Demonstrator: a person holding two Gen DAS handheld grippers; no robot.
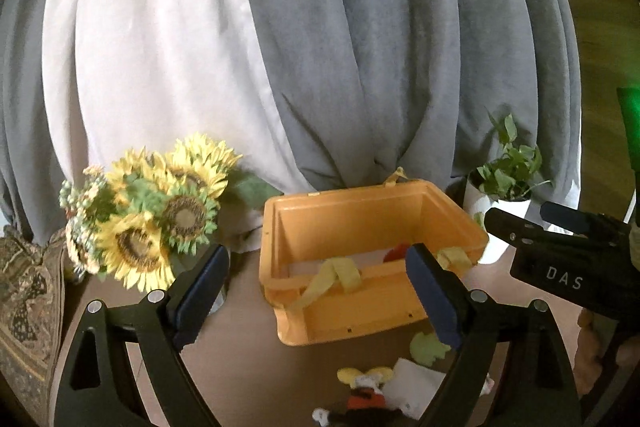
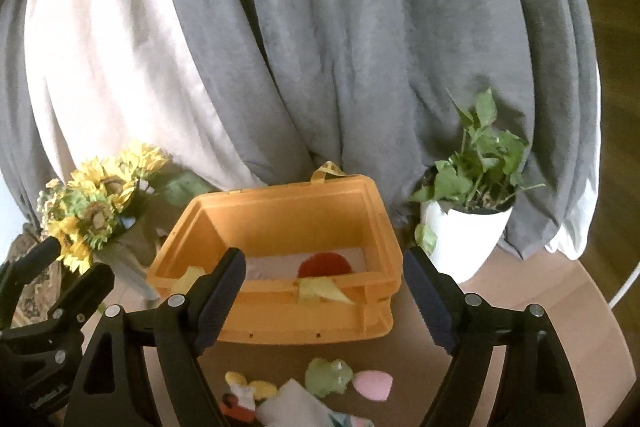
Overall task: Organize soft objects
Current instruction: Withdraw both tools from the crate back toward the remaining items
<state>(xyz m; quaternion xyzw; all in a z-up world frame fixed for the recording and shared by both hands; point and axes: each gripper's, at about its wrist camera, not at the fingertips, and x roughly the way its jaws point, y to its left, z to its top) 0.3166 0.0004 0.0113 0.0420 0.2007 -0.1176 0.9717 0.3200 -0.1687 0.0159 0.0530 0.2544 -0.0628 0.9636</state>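
Holding both tongs over the table, I have nothing in either. My left gripper stands wide open, pads clear of everything. My right gripper is open too, empty between its pads. The orange bin sits ahead at mid-table, a red soft thing and white cloth inside at its bottom, yellow straps draped over its near wall. Near me lie a green toy, a pink piece, a small doll and a white cloth. Sunflowers stand far left, a potted plant far right, against grey curtains.
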